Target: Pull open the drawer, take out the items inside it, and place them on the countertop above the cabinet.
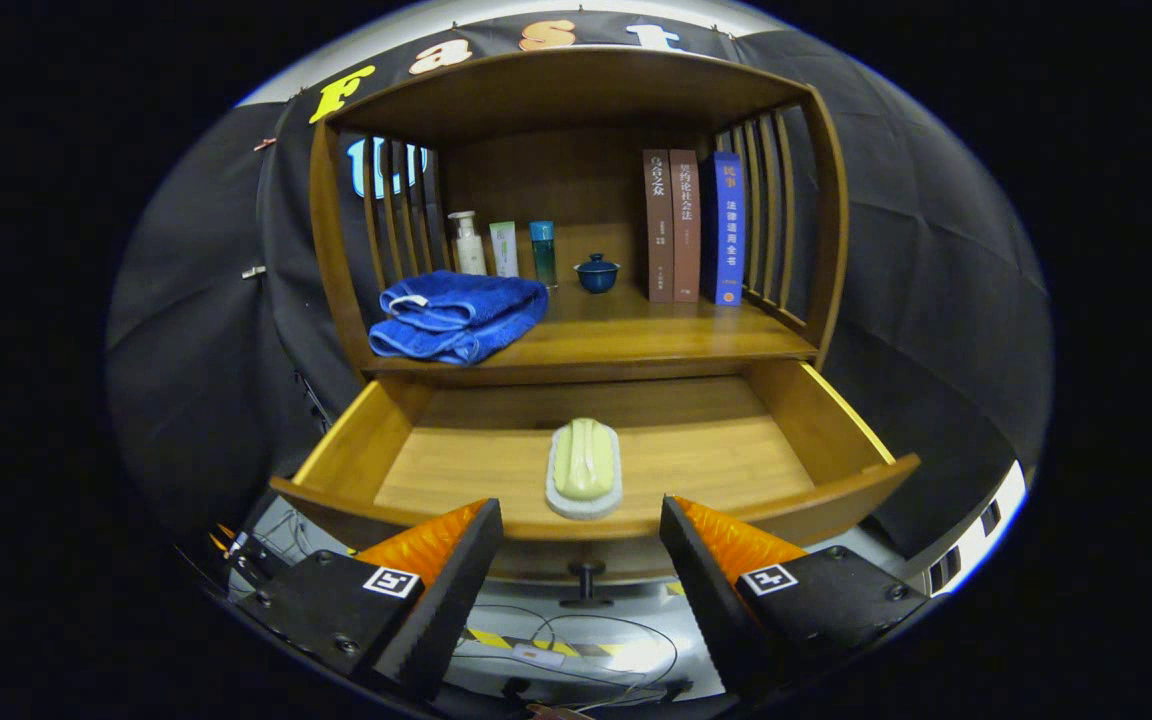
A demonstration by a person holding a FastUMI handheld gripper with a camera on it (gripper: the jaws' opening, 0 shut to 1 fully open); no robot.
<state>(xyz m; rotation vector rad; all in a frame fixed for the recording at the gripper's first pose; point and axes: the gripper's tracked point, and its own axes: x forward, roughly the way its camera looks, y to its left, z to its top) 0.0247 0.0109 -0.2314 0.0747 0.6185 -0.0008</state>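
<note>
Drawer [836, 490] of a wooden cabinet stands pulled fully open, its front edge just ahead of the gripper [581, 545]. The fingers are spread wide apart and hold nothing. Straight ahead between them, near the middle of the drawer's front edge, lies a pale green sponge [584, 462] on a white pad [584, 502]. Its long axis runs directly away from the fingers, toward the drawer's back. The drawer knob [586, 575] hangs below. Beyond, the countertop [636, 335] carries a folded blue towel [456, 315] at its left front corner, bottles [501, 248], a small blue lidded cup [597, 272] and books [691, 225] along the back.
</note>
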